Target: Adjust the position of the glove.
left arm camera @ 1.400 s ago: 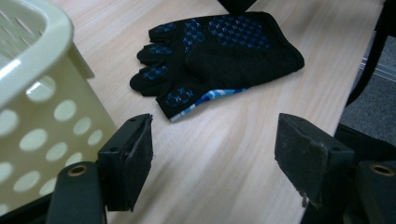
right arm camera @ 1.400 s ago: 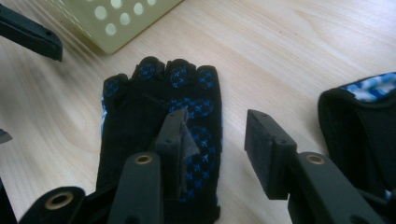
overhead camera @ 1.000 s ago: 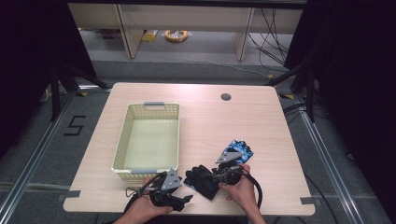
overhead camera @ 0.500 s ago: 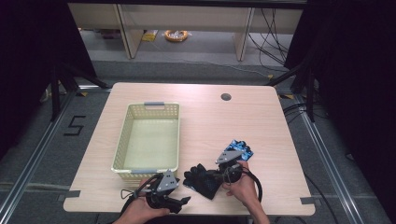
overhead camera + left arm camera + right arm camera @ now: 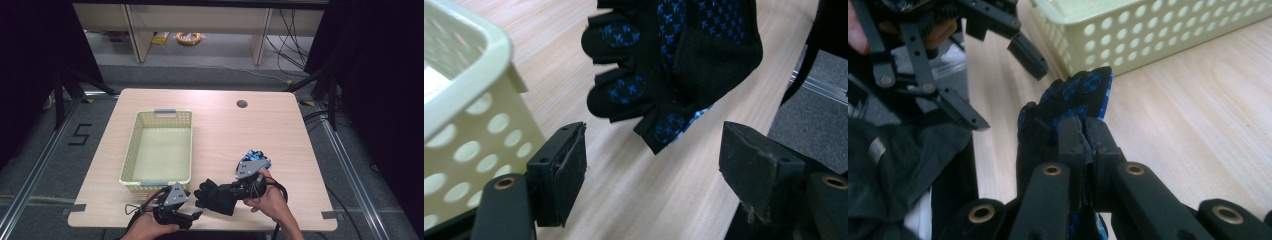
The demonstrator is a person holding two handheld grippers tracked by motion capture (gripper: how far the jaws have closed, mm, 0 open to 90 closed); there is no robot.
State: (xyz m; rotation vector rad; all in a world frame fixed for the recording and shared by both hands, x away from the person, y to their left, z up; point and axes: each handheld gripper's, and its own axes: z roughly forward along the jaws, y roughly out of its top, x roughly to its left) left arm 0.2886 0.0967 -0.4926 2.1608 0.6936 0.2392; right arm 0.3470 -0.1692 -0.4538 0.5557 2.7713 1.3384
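Black glove gripped in right gripper jaws near basket; left gripper open-jawed; likely next: close on glove.

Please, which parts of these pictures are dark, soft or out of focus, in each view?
High view: sides nearly black, table evenly lit, slightly soft. Left gripper view: glove fairly sharp, basket at the left edge bright and blurred. Right gripper view: own fingers near the lens are soft, lower left corner very dark.
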